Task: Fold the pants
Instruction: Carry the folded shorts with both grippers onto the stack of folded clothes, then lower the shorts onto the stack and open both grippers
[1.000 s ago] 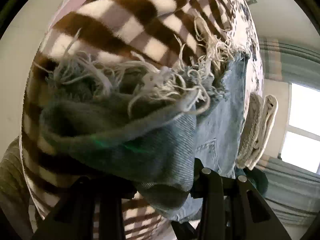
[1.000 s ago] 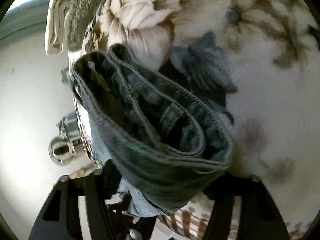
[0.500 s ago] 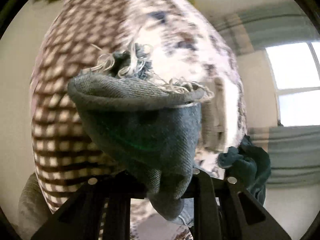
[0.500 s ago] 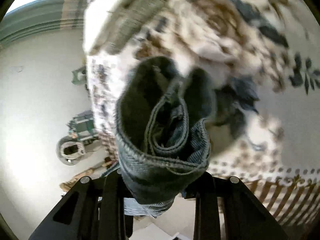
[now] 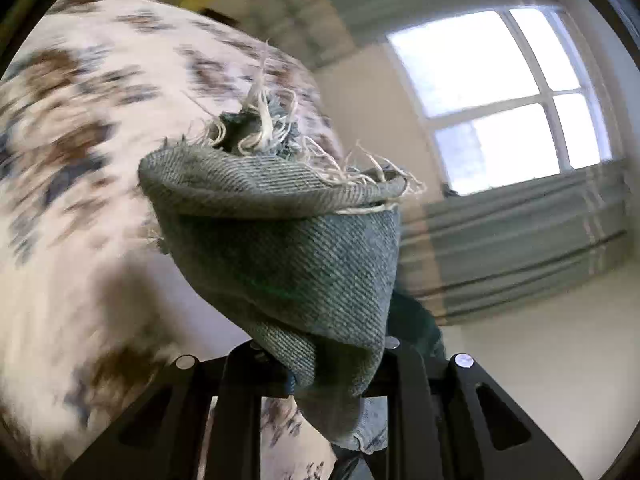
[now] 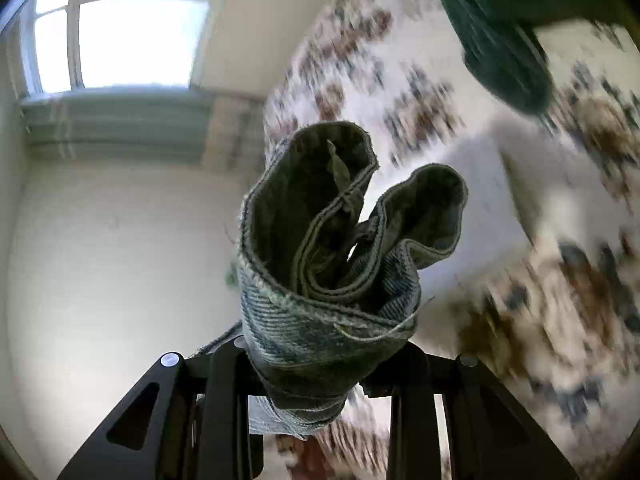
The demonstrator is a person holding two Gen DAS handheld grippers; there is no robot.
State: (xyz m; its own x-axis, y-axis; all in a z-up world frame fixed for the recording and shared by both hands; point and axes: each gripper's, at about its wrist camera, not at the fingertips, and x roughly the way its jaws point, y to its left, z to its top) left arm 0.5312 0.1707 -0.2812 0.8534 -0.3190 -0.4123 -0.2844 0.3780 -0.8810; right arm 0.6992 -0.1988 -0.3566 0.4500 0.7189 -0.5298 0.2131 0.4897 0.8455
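Observation:
The pants are blue denim with a frayed hem. My left gripper (image 5: 324, 380) is shut on the frayed leg end of the pants (image 5: 288, 240), which bunches up in front of the camera. My right gripper (image 6: 320, 376) is shut on the stitched waistband end of the pants (image 6: 332, 264), folded in several layers between the fingers. Both ends are held lifted above the floral bedspread (image 5: 80, 160). The stretch of pants between the two grippers is hidden.
The floral bedspread also shows in the right wrist view (image 6: 520, 240). A dark green garment (image 6: 504, 40) lies on it, and shows behind the denim in the left wrist view (image 5: 416, 328). A window (image 5: 500, 88) and grey-green striped curtains (image 5: 520, 240) are on the far wall.
Both grippers have swung up and away from the striped part of the bed toward the window, carrying the denim ends. The views are blurred by motion. Both grips have held.

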